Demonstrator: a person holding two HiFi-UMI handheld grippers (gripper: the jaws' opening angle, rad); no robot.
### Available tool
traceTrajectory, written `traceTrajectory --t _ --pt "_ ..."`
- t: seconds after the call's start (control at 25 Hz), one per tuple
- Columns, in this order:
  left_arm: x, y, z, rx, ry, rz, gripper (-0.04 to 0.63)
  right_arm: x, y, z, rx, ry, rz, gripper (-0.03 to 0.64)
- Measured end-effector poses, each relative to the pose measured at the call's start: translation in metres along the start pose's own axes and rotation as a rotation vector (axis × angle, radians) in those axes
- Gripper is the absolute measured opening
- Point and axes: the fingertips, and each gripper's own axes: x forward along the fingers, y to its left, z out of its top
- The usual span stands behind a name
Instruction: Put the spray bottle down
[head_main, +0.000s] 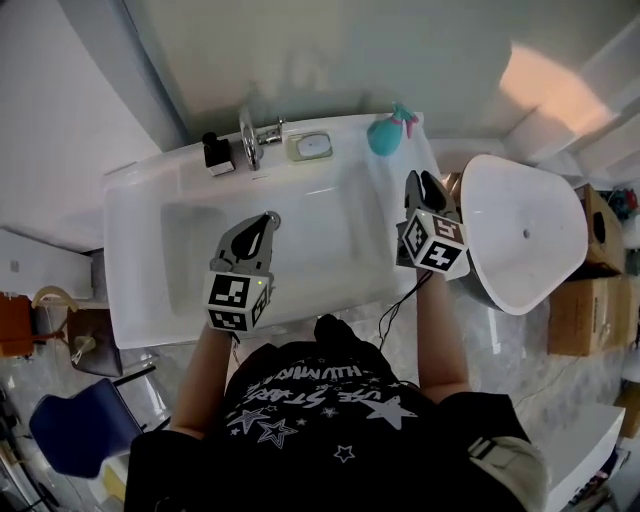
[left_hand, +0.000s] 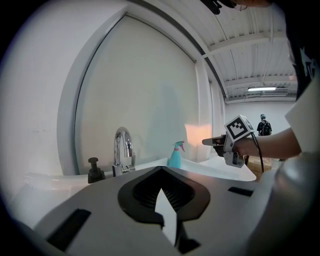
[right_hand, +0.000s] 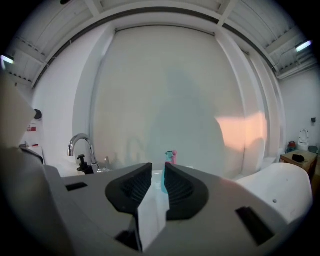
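Observation:
A teal spray bottle (head_main: 385, 133) with a pink trigger stands upright on the back right corner of the white sink (head_main: 135, 260). It also shows in the left gripper view (left_hand: 175, 155) and far off in the right gripper view (right_hand: 170, 156), seen through the jaw gap. My left gripper (head_main: 265, 222) (left_hand: 160, 170) hovers over the basin, tips together, empty. My right gripper (head_main: 420, 185) (right_hand: 157, 167) hangs at the sink's right edge, a short way in front of the bottle and apart from it. Its jaws stand a narrow gap apart with nothing between them.
A chrome faucet (head_main: 250, 135), a black pump dispenser (head_main: 217, 152) and a soap dish (head_main: 310, 146) line the sink's back. A white ceramic fixture (head_main: 525, 235) stands close at the right, cardboard boxes (head_main: 585, 310) beyond it. A blue chair (head_main: 75, 425) sits lower left.

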Motion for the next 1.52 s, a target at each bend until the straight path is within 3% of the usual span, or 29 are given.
traceTrajectory --t 0.2,0.52,0.84,1.12,1.52 --pt "-0.04 0.004 -0.011 0.014 -0.012 -0.042 0.015 -0.048 0.027 -0.006 0.0 -0.026 -0.047 0.014" --pt "-0.114 0.0 -0.033 0.023 -0.029 -0.114 0.015 -0.139 0.069 -0.036 0.014 -0.013 -0.107 0.012" --pt "-0.175 0.005 -0.071 0.027 0.011 -0.177 0.015 -0.212 0.132 -0.084 0.002 0.039 -0.106 0.012" --pt "-0.191 0.008 -0.085 0.012 0.025 -0.188 0.015 -0.247 0.157 -0.101 -0.012 0.063 -0.091 0.011" --pt "-0.184 -0.027 -0.079 0.004 0.031 -0.148 0.015 -0.288 0.135 -0.099 0.005 0.051 -0.052 0.011"
